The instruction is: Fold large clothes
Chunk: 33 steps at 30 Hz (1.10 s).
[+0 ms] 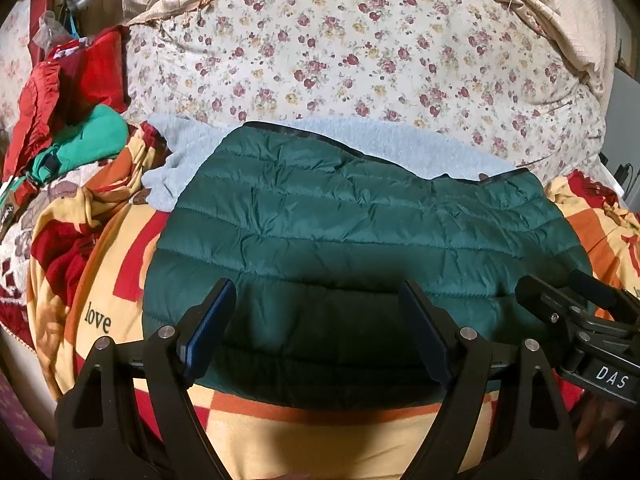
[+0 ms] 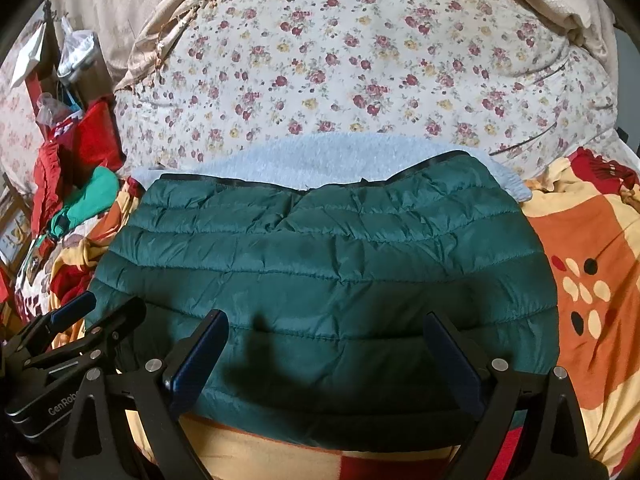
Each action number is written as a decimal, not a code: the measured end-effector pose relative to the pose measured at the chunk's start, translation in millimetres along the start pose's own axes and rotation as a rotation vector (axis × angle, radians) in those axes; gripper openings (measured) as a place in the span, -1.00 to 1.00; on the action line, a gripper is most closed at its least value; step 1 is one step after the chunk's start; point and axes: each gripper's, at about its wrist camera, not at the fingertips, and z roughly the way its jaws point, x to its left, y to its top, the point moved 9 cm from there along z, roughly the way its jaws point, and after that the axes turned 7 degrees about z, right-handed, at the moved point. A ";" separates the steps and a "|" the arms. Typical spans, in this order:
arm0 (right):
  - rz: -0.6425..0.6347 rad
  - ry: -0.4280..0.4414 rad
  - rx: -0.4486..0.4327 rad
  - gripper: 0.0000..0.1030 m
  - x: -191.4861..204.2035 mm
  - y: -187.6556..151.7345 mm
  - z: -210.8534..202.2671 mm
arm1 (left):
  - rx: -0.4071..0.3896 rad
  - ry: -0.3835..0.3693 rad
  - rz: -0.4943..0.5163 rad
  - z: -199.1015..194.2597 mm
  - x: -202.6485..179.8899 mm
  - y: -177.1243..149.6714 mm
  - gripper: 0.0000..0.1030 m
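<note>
A dark green quilted puffer jacket [image 1: 340,240] lies folded into a wide flat rectangle on the bed; it also shows in the right wrist view [image 2: 320,272]. A pale blue fleece garment [image 1: 400,144] lies under its far edge, also in the right wrist view [image 2: 312,156]. My left gripper [image 1: 320,300] is open and empty above the jacket's near edge. My right gripper [image 2: 326,332] is open and empty above the near edge too. The right gripper shows at the right of the left wrist view [image 1: 560,292], and the left gripper at the lower left of the right wrist view [image 2: 104,312].
The jacket rests on a yellow, orange and red blanket [image 1: 96,280] [image 2: 592,248]. A floral quilt [image 1: 340,48] [image 2: 360,68] is bunched behind. Red and bright green clothes [image 1: 80,120] [image 2: 80,184] are piled at the left.
</note>
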 end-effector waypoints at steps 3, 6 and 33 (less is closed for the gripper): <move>0.001 0.000 0.002 0.88 -0.2 -0.4 0.3 | 0.002 -0.002 0.002 0.5 0.5 -1.6 0.62; 0.001 0.001 0.009 0.88 -0.5 -1.3 1.6 | 0.005 -0.004 0.003 2.3 1.0 -5.3 0.62; -0.018 0.001 0.032 0.88 0.5 -5.1 10.9 | 0.023 -0.015 -0.013 7.3 0.0 -7.6 0.62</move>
